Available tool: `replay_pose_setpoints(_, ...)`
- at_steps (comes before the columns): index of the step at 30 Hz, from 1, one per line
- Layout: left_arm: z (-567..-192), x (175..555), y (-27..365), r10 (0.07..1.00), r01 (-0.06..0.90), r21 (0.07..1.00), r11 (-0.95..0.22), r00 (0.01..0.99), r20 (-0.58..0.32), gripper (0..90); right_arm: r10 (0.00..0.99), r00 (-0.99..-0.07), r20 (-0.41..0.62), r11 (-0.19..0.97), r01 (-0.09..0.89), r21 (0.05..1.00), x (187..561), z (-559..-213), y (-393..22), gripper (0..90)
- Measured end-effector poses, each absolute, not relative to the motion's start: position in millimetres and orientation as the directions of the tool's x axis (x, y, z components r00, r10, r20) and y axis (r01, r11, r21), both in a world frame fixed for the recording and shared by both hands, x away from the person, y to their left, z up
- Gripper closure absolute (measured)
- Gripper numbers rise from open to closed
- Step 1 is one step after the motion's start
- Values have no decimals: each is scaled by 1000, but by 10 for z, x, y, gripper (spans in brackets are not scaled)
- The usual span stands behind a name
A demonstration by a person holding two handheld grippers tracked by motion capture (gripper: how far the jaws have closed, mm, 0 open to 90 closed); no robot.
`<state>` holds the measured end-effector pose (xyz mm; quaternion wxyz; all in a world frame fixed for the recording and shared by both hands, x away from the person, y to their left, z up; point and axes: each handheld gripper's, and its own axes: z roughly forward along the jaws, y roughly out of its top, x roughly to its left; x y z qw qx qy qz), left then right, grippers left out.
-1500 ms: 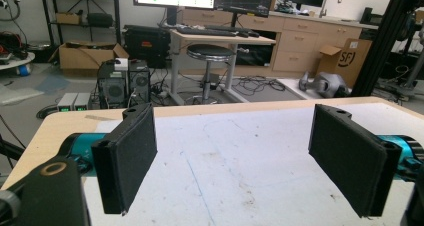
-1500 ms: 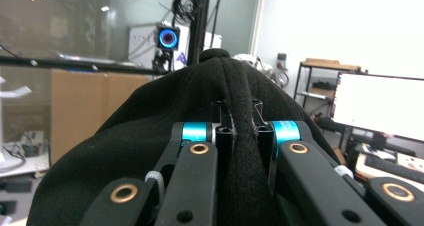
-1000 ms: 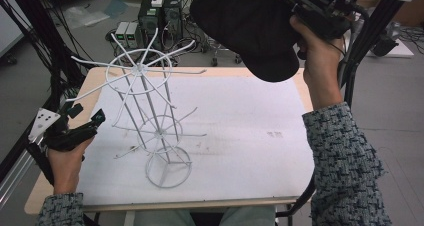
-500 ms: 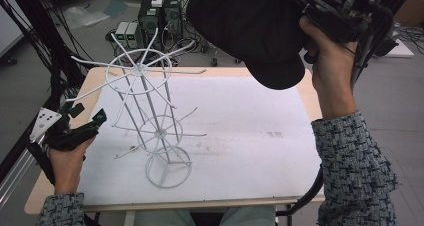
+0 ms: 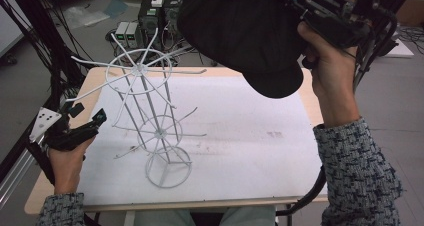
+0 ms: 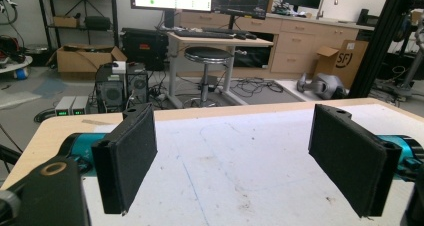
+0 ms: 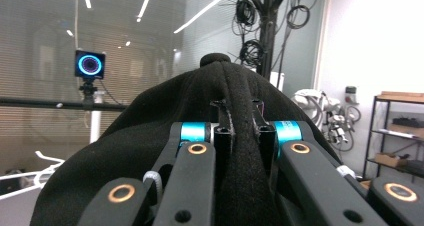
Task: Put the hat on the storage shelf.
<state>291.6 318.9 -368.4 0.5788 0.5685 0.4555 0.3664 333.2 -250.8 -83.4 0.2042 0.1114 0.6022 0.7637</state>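
The surface [image 5: 260,136] carries a tall white wire rack [image 5: 150,121] standing upright toward your left side, its thin arms fanning out at two levels. It looks light and springy, so it may tip if you bump an arm.

The black cap [image 5: 245,31] hangs in the air above the far right of the surface, well apart from the rack. It looks soft and light, and its cloth folds where it is pinched; the stiffer brim is likely the firmer place to take hold, while a pinch of the crown lets it sag.

Your right hand-held gripper [image 5: 320,16] is clamped on the cap. The right gripper view shows what the high view cannot: the jaws nearly together, with a ridge of black cloth squeezed between them.

Your left hand-held gripper [image 5: 75,128] rests near the left edge, beside the rack. The left gripper view shows its jaws wide apart with nothing between them.
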Motion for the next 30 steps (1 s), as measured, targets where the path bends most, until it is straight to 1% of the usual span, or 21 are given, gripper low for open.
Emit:
replay_pose_setpoints(5, -3679, 2913, 3190, 942, 93, 992, 85, 316, -110, 194, 420, -904, -77, -199, -175, 964, 3296, -831, -2490, 842)
replay_pose_setpoints(17, -3678, 2913, 3187, 942, 92, 992, 86, 316, -111, 194, 383, -919, -89, -128, -148, 981, 3204, -797, -2374, 833)
replay_pose_setpoints(23, -3676, 2914, 3181, 941, 92, 992, 86, 319, -111, 194, 383, -919, -96, -130, -157, 979, 3129, -722, -2361, 832)
replay_pose_setpoints(30, -3672, 2909, 3186, 942, 88, 992, 90, 316, -113, 195, 355, -926, -125, -118, -177, 977, 3002, -690, -2311, 829)
